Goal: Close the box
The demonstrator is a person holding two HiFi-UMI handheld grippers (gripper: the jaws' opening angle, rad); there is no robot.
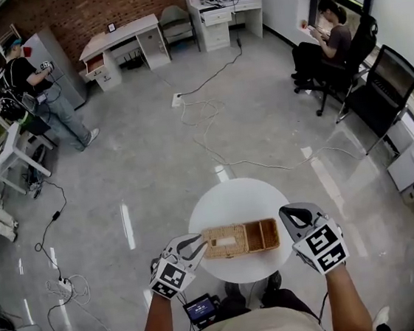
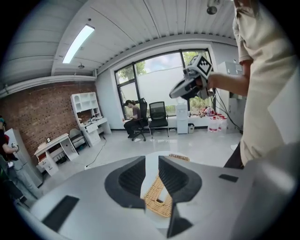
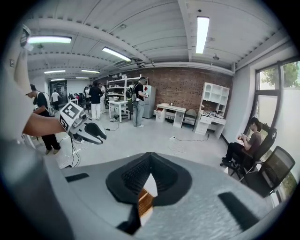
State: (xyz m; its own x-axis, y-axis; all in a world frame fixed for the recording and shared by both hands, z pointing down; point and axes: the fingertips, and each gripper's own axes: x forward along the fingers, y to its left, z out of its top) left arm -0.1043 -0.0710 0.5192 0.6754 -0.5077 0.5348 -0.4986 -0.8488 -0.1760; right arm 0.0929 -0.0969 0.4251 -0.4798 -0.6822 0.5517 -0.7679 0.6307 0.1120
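A woven wicker box (image 1: 241, 239) lies in the middle of a small round white table (image 1: 233, 199). Its left half is covered by a panel with a slot; its right half is an open compartment. My left gripper (image 1: 199, 245) hovers at the box's left end, its jaws apart with nothing between them. In the left gripper view (image 2: 151, 158) the box (image 2: 157, 199) shows below through the gap. My right gripper (image 1: 292, 211) hangs beside the box's right end with its tips touching (image 3: 150, 154) and a strip of the box (image 3: 145, 202) beneath.
Cables (image 1: 210, 123) trail across the grey floor beyond the table. A seated person (image 1: 324, 40) and black office chairs (image 1: 387, 85) are at the far right, a standing person (image 1: 38, 84) at the far left. White desks (image 1: 123, 44) line the brick wall.
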